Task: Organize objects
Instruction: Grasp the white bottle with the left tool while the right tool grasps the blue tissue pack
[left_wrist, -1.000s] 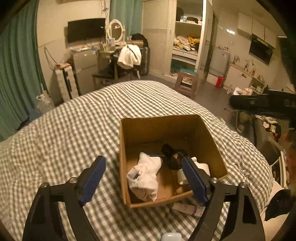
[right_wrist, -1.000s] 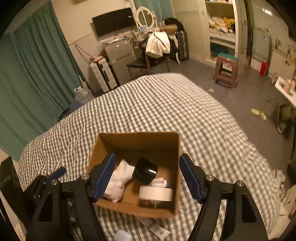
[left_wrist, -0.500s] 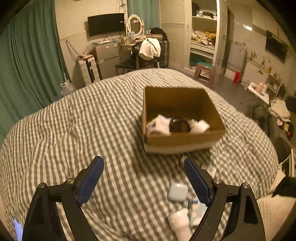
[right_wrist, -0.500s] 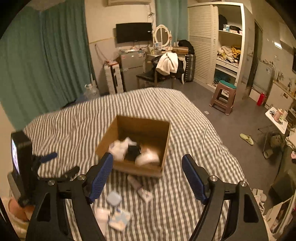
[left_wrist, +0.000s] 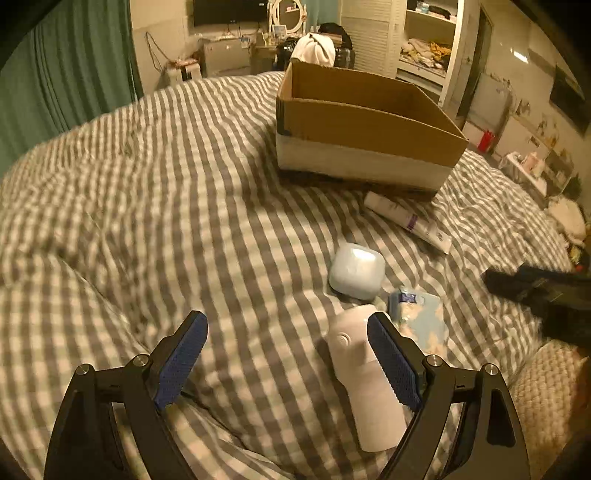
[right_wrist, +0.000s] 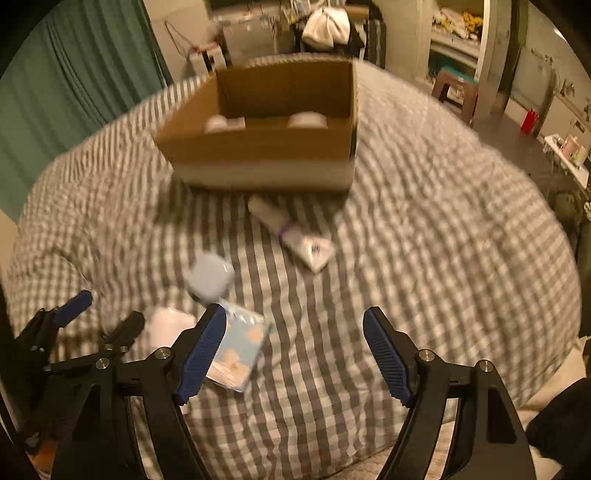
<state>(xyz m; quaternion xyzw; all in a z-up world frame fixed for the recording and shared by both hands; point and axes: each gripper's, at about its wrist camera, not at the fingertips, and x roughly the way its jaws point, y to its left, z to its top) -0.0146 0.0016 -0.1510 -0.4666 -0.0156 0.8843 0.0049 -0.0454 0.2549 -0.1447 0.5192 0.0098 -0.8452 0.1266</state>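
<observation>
**Loose items by the box, both grippers empty**

Checked bedding fills both views, with a bedroom's shelves, chair and green curtain dim at the top of the frame.

Left wrist view: the left gripper (left_wrist: 286, 354) has its jaws released wide, with nothing pressed between them. A white bottle (left_wrist: 364, 373) lies on the bed (left_wrist: 147, 206) at lower right, against the inner face of the right-hand jaw and not centred in the gap. To take it well, I judge the gripper should shift toward the right of the frame until the bottle sits mid-gap, then close across its body, not its rounded top. Just above the bottle is a pale blue case (left_wrist: 356, 271); a blue packet (left_wrist: 419, 321) touches the bottle's right side and could get pinched along with it. A tube (left_wrist: 406, 221) lies higher, near the foot of the cardboard box (left_wrist: 362, 125) at upper centre. The other gripper shows as a dark shape at the right edge.

Right wrist view (blurred): the right gripper (right_wrist: 293, 347) is likewise released and empty, with only bedding in the gap. The packet lies partly under its left-hand jaw, the case above that, the tube at centre, and the box at the top holding pale items. The left gripper sits at lower left, close enough to collide if both reach for the same cluster.
</observation>
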